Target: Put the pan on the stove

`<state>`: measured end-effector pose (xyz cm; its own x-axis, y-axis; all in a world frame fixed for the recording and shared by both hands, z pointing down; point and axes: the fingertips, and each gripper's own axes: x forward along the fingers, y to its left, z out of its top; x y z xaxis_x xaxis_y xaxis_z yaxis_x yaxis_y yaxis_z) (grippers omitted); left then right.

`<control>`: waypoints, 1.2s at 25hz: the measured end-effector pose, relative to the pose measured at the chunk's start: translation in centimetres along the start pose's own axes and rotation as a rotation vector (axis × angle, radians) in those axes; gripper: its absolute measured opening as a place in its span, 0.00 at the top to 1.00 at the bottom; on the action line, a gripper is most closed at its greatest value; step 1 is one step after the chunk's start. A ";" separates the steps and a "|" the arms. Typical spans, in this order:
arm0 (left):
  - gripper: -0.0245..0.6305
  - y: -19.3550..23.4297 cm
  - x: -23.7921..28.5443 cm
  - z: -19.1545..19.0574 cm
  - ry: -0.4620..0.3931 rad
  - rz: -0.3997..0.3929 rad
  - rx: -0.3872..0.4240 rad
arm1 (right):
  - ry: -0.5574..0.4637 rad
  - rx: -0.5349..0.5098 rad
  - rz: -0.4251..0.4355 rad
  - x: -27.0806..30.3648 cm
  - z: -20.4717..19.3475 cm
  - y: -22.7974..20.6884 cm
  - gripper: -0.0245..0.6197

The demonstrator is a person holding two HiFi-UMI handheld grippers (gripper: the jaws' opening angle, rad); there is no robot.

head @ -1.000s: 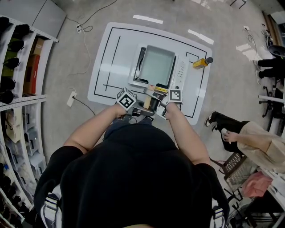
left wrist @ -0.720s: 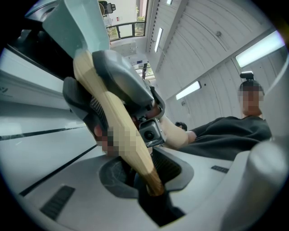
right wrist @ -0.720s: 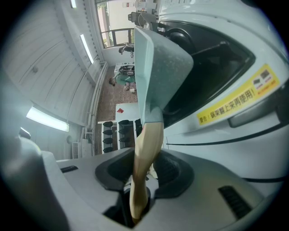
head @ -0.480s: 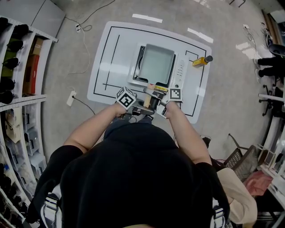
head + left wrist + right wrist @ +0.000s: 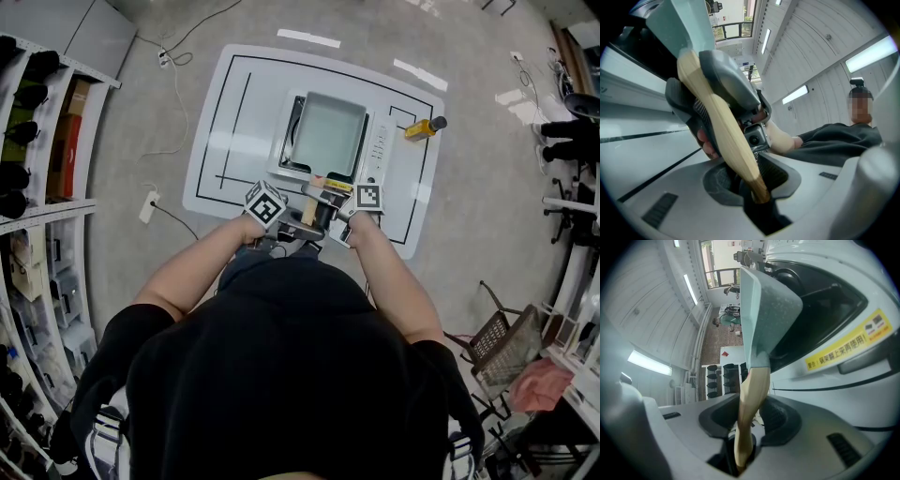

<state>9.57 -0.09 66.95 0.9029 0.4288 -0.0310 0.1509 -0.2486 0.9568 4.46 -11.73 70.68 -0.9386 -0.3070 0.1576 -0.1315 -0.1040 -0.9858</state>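
A square pale-green pan (image 5: 328,136) sits on a white tabletop stove (image 5: 380,150) in the head view. Its wooden handle (image 5: 307,211) points toward me. My left gripper (image 5: 298,217) and right gripper (image 5: 326,214) meet at that handle from either side, both shut on it. In the left gripper view the handle (image 5: 726,126) runs from my left gripper (image 5: 757,187) up to the pan (image 5: 689,26), with the right gripper (image 5: 729,79) clamped further along it. In the right gripper view my right gripper (image 5: 743,437) pinches the handle (image 5: 752,394) below the pan (image 5: 768,310) and the stove (image 5: 843,343).
The stove stands on a white table (image 5: 225,122) marked with black lines. A yellow bottle (image 5: 424,129) lies at its far right. Shelves (image 5: 37,141) line the left, a power strip (image 5: 150,208) lies on the floor, and a wire basket (image 5: 502,342) stands at the right.
Both grippers stay put on the handle. A person in light clothes at the right has walked out of the head view.
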 end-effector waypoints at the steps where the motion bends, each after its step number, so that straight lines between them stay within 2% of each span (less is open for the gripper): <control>1: 0.81 0.0 0.0 0.0 0.002 -0.001 -0.002 | 0.001 -0.008 -0.006 0.0 0.1 -0.2 0.76; 6: 0.81 0.0 0.0 -0.1 0.015 -0.004 -0.013 | -0.001 0.038 0.033 0.3 -0.3 0.8 0.76; 9: 0.80 0.0 0.0 -0.1 0.016 -0.002 -0.019 | -0.012 0.048 0.027 0.1 -0.2 0.2 0.75; 13: 0.75 -0.4 0.1 0.1 0.013 -0.016 -0.040 | -0.019 0.014 0.007 0.2 0.1 0.6 0.74; 17: 0.71 -0.4 0.3 0.3 0.006 -0.022 -0.043 | -0.018 0.026 0.024 0.6 -0.1 1.5 0.68; 23: 0.65 -0.5 0.1 -0.1 0.017 -0.040 -0.076 | -0.015 0.022 0.008 0.7 -0.1 0.4 0.61; 30: 0.64 -0.4 -0.7 -0.1 0.007 -0.028 -0.074 | -0.042 -0.013 -0.009 0.1 0.2 0.3 0.59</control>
<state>8.80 -0.23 66.57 0.8959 0.4408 -0.0561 0.1456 -0.1720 0.9743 4.40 -12.02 70.39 -0.9231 -0.3459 0.1681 -0.1437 -0.0950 -0.9850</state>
